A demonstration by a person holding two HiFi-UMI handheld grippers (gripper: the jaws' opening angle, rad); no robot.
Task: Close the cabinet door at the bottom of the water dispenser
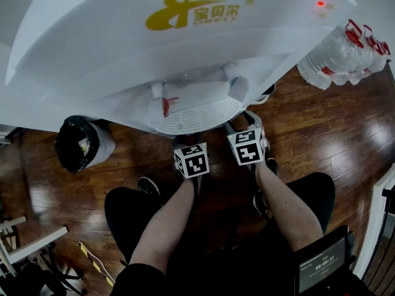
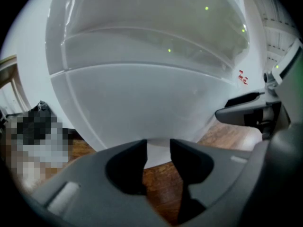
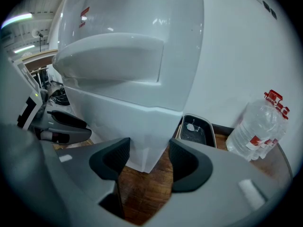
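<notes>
Because the head view looks steeply down, the water dispenser (image 1: 185,54) is seen mostly from its top, and its lower cabinet is hidden there under the drip tray (image 1: 191,113). The jaw tips of both grippers are likewise covered by that tray; only the two marker cubes (image 1: 191,160) (image 1: 247,147) and two forearms are seen.

The cabinet front (image 2: 142,108) is recorded in the left gripper view as a smooth, white, curved panel. It stands on the wood floor (image 1: 321,122), directly ahead of both grippers. Whether the door lies flush cannot be told. One corner edge of the white lower body (image 3: 128,126) is seen in the right gripper view.

Left gripper (image 2: 158,148): jaws narrowly apart, nothing between them, floor and cabinet base beyond. Right gripper (image 3: 147,150): jaws moderately apart, nothing gripped, the cabinet corner beyond the gap.

Counted:
- one dispenser
- two taps (image 1: 157,90) (image 1: 237,85)
- one lit red lamp (image 1: 320,4)
- one bin (image 1: 80,143) lined in black, left of the dispenser
- one dark dish (image 3: 195,129) on the floor, right of it
- one screen (image 1: 322,265), cut off at the lower right

Red-capped water bottles (image 1: 339,57) are clustered at the far right; their number cannot be settled.
</notes>
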